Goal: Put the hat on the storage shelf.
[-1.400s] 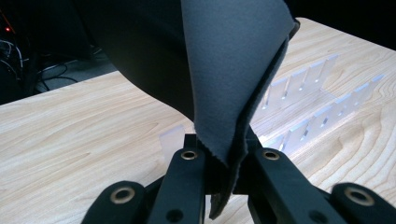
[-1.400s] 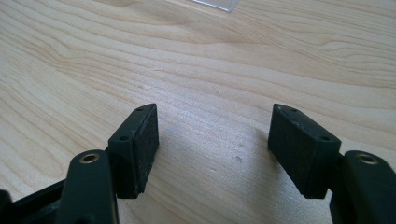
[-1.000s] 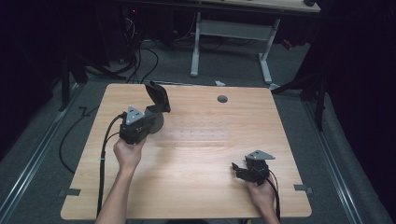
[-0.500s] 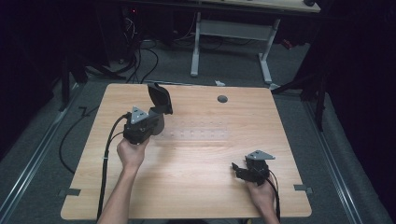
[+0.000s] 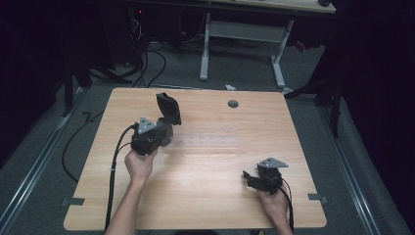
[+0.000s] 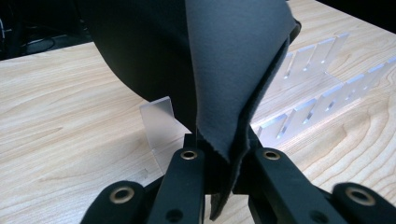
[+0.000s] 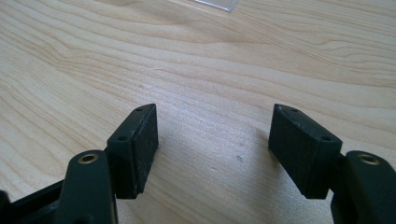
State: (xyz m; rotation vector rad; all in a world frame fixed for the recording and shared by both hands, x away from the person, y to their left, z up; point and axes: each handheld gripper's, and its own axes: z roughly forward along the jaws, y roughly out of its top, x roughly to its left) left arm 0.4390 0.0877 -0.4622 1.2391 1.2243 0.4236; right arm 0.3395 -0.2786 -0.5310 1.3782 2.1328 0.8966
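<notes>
a light wooden table [image 5: 205, 161] is seen from above in a dark room, with a person's two forearms reaching in from the near edge, each hand holding a black two-jaw gripper. the left gripper [image 5: 164, 128] is over the left half of the table, a little back from the middle, and its jaws are pinched together on a dark grey pad [image 5: 168, 107] that stands up from them, tilted slightly, its upper end pointing toward the far side of the table. in the left gripper view the dark grey pad [image 6: 224, 70] rises right in front of the camera, folded or curved, with a soft grey inner face and a darker outer face, its lower edge clamped between the two black jaws. just behind it on the wood lies a clear plastic rack [image 6: 308, 93] with a row of upright dividers; a clear end piece stands close beside the pad, though whether they touch cannot be told. the right gripper [image 5: 252, 177] rests low near the front right corner of the table, well apart from the pad. in the right gripper view its jaws stand wide apart with bare wood between them, holding nothing. a small round dark grommet [image 5: 233, 104] sits near the far edge of the table.
</notes>
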